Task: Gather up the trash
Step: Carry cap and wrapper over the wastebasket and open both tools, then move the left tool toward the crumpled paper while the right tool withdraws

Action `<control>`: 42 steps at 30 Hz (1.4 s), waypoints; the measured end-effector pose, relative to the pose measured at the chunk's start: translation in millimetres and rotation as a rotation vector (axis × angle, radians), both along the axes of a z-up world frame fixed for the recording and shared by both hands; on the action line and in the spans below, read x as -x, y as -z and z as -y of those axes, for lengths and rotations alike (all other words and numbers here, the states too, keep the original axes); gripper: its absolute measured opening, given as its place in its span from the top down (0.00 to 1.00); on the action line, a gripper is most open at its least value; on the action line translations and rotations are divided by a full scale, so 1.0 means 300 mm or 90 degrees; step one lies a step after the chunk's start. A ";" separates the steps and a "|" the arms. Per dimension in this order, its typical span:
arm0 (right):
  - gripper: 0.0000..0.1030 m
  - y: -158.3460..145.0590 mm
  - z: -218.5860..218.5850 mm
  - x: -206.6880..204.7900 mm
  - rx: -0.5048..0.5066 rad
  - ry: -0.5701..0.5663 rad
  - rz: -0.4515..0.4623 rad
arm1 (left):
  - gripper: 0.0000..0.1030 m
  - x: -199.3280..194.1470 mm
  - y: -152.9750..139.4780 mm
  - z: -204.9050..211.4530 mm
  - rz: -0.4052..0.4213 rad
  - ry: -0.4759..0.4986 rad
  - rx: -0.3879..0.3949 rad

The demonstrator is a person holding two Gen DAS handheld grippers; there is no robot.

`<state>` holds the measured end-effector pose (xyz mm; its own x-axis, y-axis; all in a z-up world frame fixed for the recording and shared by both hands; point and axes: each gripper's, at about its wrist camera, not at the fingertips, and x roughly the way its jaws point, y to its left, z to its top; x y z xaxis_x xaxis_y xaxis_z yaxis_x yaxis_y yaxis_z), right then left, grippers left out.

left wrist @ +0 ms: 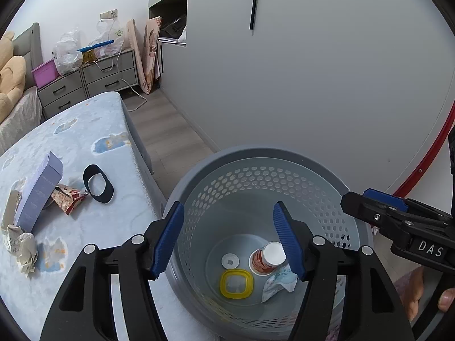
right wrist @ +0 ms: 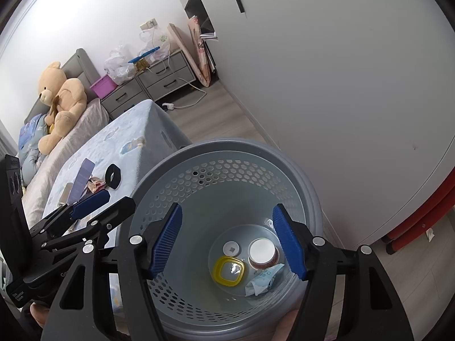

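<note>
A grey perforated waste basket (left wrist: 327, 170) (right wrist: 295, 167) stands beside the bed. In it lie a paper cup (left wrist: 266, 258) (right wrist: 263, 253), a yellow lid (left wrist: 236, 282) (right wrist: 228, 271), a small white disc (left wrist: 230, 261) (right wrist: 231, 248) and a crumpled pale wrapper (left wrist: 277, 282) (right wrist: 263, 280). Both grippers hover over the basket, open and empty: the left gripper (left wrist: 229, 240) and the right gripper (right wrist: 227, 240). On the bed lie a lavender box (left wrist: 39, 190) (right wrist: 82, 180), a red snack wrapper (left wrist: 66, 199) (right wrist: 96, 184), a black ring (left wrist: 98, 183) (right wrist: 113, 180) and crumpled paper (left wrist: 22, 245).
The bed (left wrist: 93, 130) (right wrist: 133, 130) has a blue patterned cover. A teddy bear (right wrist: 61, 102) sits near the headboard. Grey drawers (left wrist: 93, 81) (right wrist: 159, 82) with bags stand at the far wall. A white wardrobe (left wrist: 312, 71) (right wrist: 341, 85) runs along the right. A red hoop (left wrist: 426, 153) leans there.
</note>
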<state>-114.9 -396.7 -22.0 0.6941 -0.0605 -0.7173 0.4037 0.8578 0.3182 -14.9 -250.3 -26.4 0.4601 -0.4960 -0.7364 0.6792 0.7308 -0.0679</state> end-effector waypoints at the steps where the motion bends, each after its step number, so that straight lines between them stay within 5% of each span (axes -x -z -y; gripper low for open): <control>1: 0.37 0.000 0.000 0.000 0.000 0.000 0.000 | 0.39 0.000 -0.002 0.000 0.000 0.000 0.000; 20: 0.31 0.013 -0.024 -0.038 -0.012 -0.010 0.000 | 0.38 -0.010 -0.028 -0.074 0.004 -0.040 0.008; 42: 0.23 0.030 -0.244 -0.204 -0.008 -0.089 -0.009 | 0.35 -0.131 -0.073 -0.403 0.023 -0.212 -0.006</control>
<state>-53.6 -323.5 -30.9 0.6854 0.0448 -0.7268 0.2849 0.9020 0.3243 24.3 -129.6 -4.4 0.6213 -0.3071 -0.7209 0.4049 0.9135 -0.0402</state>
